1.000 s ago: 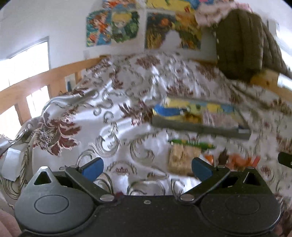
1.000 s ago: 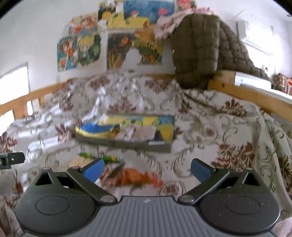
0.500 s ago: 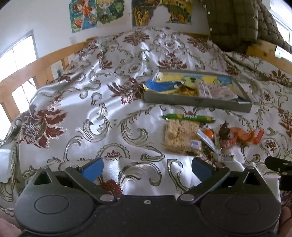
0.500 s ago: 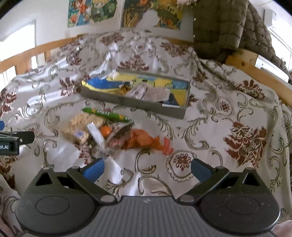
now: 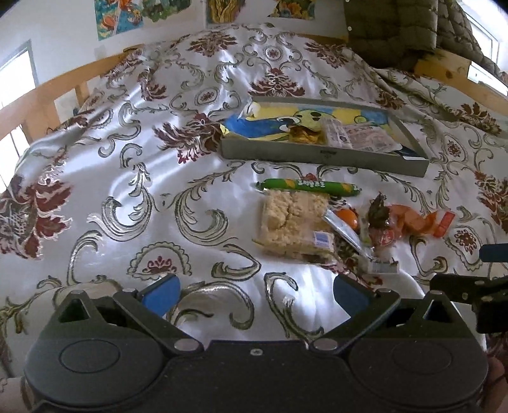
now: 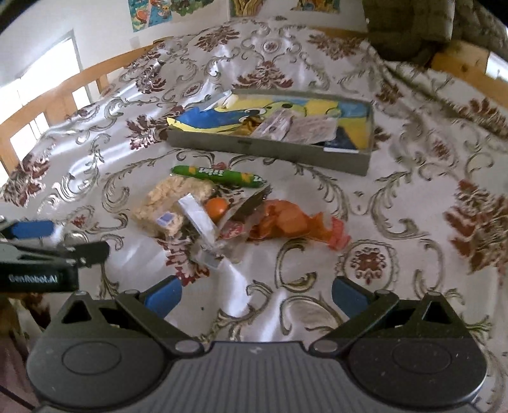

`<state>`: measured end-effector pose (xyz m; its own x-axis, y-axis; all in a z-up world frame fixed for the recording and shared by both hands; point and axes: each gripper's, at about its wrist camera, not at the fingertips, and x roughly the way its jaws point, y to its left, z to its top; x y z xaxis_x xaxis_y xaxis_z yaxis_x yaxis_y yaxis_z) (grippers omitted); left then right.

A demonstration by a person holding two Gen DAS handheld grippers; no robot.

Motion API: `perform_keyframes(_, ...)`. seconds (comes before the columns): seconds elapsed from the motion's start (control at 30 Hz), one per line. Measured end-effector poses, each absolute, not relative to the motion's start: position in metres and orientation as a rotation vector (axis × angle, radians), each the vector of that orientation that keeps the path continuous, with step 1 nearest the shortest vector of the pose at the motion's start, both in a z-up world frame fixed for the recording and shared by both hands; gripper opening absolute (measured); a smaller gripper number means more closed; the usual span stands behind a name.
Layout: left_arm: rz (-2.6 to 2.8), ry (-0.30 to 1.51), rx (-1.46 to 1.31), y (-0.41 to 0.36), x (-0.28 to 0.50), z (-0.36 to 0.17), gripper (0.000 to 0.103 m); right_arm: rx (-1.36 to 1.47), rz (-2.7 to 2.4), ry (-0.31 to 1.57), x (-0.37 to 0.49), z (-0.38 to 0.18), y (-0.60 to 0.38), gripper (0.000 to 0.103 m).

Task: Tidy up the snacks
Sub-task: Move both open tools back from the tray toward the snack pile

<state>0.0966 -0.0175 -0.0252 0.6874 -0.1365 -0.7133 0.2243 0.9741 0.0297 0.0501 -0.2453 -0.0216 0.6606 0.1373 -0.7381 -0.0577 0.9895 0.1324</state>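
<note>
Loose snacks lie on the patterned bedspread: a green stick packet (image 5: 308,186) (image 6: 219,174), a clear pack of rice crackers (image 5: 293,222) (image 6: 168,203), a small orange round sweet (image 5: 347,217) (image 6: 216,206), a silver wrapper (image 6: 198,219) and an orange packet (image 5: 412,219) (image 6: 295,222). Behind them a shallow grey tray (image 5: 324,155) (image 6: 266,149) holds a blue-and-yellow bag and several wrapped snacks. My left gripper (image 5: 254,294) and right gripper (image 6: 255,294) are both open and empty, hovering in front of the pile.
A wooden bed rail (image 5: 47,92) runs along the left and another (image 5: 451,70) at the far right. A dark quilted jacket (image 5: 397,28) hangs at the back. Posters are on the wall. The other gripper shows at each view's edge.
Both grippers have tilted down and moved closer over the bed, so the snacks and tray now look nearer and lower. Both stay open and nothing was picked up.
</note>
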Motion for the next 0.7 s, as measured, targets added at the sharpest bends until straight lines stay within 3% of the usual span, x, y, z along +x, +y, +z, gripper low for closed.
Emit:
perform_keyframes(0.4, -0.260, 0.789, 0.182, -0.030, 0.131, -0.037, 0.102, -0.077, 0.167, 0.737, 0.081, -0.027, -0.246, 0.103)
perform_keyframes(0.7, -0.354, 0.725, 0.374, -0.060, 0.155, -0.053, 0.102, -0.038, 0.217, 0.734, 0.104, -0.034, -0.255, 0.103)
